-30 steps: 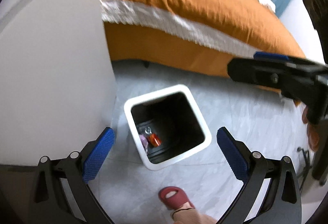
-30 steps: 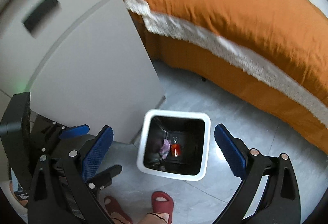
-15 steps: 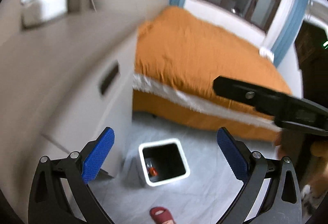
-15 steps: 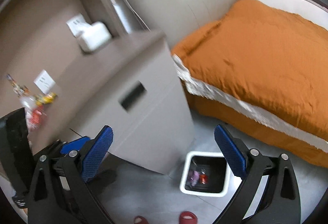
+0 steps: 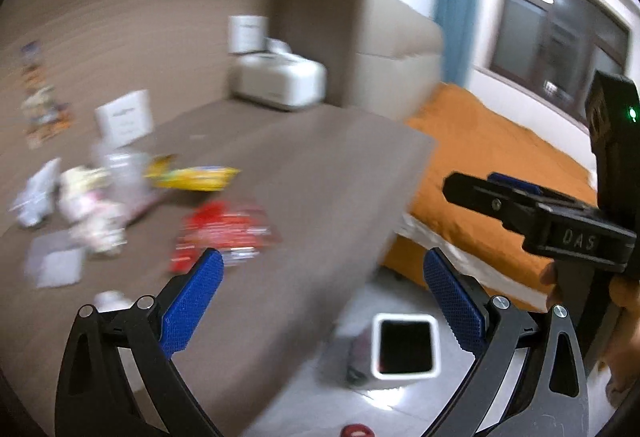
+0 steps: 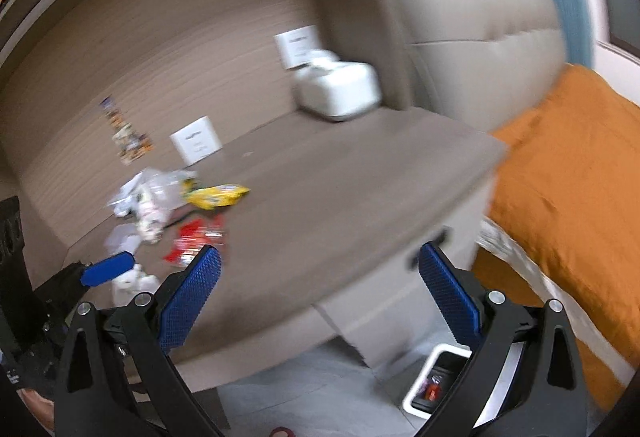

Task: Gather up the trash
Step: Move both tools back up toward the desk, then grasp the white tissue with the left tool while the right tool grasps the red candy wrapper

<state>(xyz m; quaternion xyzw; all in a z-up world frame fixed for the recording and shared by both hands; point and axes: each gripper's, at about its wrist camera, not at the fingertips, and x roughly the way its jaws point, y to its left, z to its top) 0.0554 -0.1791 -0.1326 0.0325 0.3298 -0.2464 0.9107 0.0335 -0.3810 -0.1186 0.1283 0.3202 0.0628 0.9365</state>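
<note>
Trash lies on the brown nightstand top (image 5: 304, 197): a red wrapper (image 5: 224, 233), a yellow packet (image 5: 192, 177), white and clear crumpled wrappers (image 5: 92, 209). The same pile shows in the right wrist view, with the red wrapper (image 6: 196, 237) and the yellow packet (image 6: 218, 195). The white square bin (image 5: 406, 347) stands on the floor below the nightstand, with trash inside (image 6: 432, 391). My left gripper (image 5: 320, 301) is open and empty above the nightstand edge. My right gripper (image 6: 320, 297) is open and empty; it shows from the side in the left wrist view (image 5: 520, 205).
A white tissue box (image 5: 280, 77) and a small white card (image 5: 124, 117) stand at the back of the nightstand. The bed with an orange cover (image 5: 500, 165) is to the right. A beige headboard (image 6: 472, 37) rises behind. Grey tiled floor (image 5: 352, 409) lies below.
Both grippers have risen and tilted up from over the bin to nightstand height. The trash pile on top has come into view. The bin now sits low in both views.
</note>
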